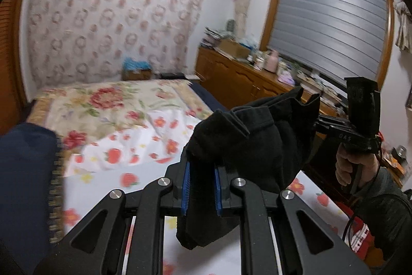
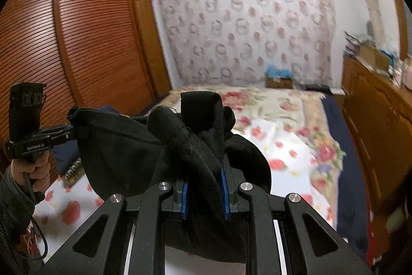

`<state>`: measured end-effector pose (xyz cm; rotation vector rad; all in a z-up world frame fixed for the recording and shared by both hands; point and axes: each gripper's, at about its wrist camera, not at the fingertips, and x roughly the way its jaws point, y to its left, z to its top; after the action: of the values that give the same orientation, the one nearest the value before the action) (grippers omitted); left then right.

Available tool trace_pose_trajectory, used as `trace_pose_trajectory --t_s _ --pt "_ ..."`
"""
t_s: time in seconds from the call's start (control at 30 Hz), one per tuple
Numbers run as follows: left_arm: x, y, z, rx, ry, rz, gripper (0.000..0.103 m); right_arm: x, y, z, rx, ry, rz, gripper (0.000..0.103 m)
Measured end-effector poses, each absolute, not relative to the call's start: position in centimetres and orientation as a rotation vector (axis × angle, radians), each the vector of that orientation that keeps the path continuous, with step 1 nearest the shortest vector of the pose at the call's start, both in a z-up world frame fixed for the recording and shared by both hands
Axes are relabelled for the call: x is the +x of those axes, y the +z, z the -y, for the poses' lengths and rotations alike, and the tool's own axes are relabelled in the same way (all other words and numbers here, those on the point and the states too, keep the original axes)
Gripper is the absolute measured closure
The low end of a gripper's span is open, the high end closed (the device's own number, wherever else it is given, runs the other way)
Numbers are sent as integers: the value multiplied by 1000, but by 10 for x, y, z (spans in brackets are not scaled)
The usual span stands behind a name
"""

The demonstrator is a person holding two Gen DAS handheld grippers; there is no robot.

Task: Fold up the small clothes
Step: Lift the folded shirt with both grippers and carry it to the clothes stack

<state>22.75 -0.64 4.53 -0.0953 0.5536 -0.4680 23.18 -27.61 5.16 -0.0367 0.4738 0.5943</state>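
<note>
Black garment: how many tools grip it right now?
2. The left tool pinches one end of the black garment; the right tool pinches the other end.

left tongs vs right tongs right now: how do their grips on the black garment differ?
Left tongs pinch a flat edge of the black garment, with a flap hanging below; right tongs clamp a bunched, rolled seam that sticks up past the pads. Cloth billows rightward from the left tongs, leftward from the right. Both are shut on it, holding it above the floral sheet.
</note>
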Motion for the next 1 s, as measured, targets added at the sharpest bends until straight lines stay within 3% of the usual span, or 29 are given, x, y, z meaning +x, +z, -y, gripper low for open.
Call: trace_pose_trajectory --t_s 0.53,1.0 --pt "178 59 -120 -142 -199 -458 87 309 69 150 -177 830 -365 84" --pt "142 3 -214 -329 -18 -455 87 395 80 12 -400 999 -377 84"
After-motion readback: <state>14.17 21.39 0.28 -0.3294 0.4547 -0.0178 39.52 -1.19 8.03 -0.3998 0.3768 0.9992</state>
